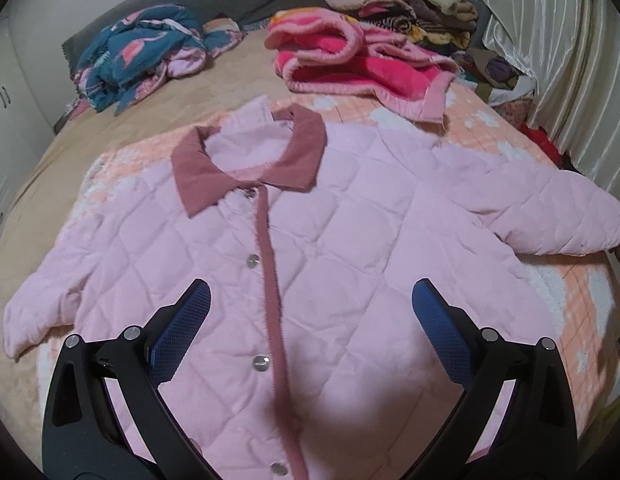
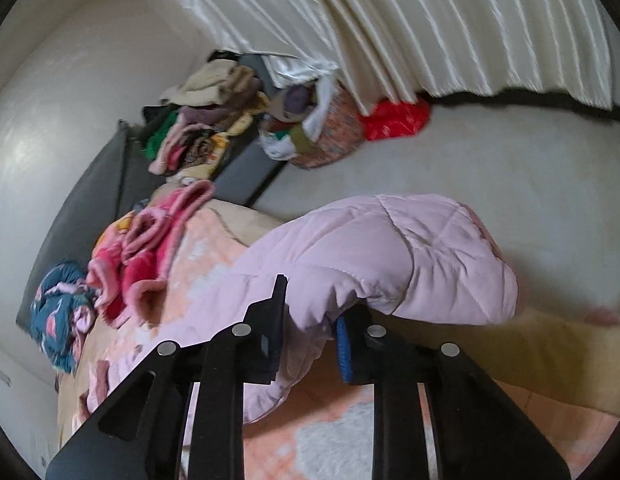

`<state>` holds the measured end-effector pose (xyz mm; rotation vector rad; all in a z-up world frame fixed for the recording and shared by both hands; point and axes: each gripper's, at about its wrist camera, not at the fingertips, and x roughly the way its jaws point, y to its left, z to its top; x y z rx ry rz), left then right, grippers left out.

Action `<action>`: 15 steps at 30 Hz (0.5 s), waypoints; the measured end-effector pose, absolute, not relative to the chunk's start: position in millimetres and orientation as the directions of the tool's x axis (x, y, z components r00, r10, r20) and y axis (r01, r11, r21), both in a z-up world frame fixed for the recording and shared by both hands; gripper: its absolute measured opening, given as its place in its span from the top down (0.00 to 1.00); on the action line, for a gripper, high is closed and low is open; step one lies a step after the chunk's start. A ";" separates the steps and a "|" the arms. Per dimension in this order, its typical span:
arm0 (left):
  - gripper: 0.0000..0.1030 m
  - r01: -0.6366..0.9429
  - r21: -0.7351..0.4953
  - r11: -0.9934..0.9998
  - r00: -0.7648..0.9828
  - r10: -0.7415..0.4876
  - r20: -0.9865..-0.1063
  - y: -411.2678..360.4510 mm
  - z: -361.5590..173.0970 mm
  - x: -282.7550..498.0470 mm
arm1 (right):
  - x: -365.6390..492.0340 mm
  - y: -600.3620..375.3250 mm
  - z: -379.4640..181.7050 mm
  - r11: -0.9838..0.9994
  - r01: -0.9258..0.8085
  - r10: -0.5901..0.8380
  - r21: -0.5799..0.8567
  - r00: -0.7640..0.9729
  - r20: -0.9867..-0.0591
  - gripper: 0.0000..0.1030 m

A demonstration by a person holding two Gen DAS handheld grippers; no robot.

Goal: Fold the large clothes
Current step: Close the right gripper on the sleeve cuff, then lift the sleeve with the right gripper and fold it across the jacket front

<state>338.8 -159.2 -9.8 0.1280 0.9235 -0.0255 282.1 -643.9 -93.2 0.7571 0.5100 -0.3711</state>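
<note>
the pink quilted jacket point(image 1: 330, 248) lies face up on the bed point(image 1: 49, 168), buttoned down its front, collar toward the headboard and both sleeves spread out to the sides — the flat, opened-out layout that a fold starts from. it rests on a peach checked blanket point(image 1: 490, 128), which gives it a smooth bed of its own, apart from the heaps further back.

the left gripper point(image 1: 310, 300) hovers over the lower front of the jacket with its fingers wide apart and nothing between them; it hangs near the hem, probably ready to pin or lift that edge when the fold calls for it.

the right gripper point(image 2: 310, 312) has its fingers clamped on the jacket sleeve point(image 2: 390, 256) near the cuff, the padded cloth bunched between the blue pads and the cuff end ballooning out past them, off the edge of the bed and above the floor point(image 2: 470, 168). taking the sleeve at its far end makes sense — from there the whole arm of the garment can be carried inward across the body in one sweep.

a crumpled teal printed garment point(image 1: 137, 60), a bright pink fleece blanket point(image 1: 350, 60) and a stack of folded clothes point(image 1: 410, 0) sit near the headboard, well apart from the jacket, so the working patch stays free.
</note>
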 end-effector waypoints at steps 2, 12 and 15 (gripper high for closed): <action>0.08 0.064 0.098 0.993 0.614 0.038 -0.789 -153.7 -0.1 334.7 | 277.6 -635.1 -76.5 0.697 0.463 -0.130 0.548 0.833 -0.538 0.81; 0.08 0.028 0.059 0.998 0.670 0.025 -0.742 -121.9 48.0 311.1 | 264.1 -581.4 5.2 0.812 0.335 -0.111 0.478 0.893 -0.437 0.83; 0.08 0.022 0.051 0.998 0.673 0.023 -0.739 -113.5 59.1 305.4 | 262.5 -560.5 30.0 0.841 0.297 -0.098 0.452 0.906 -0.412 0.83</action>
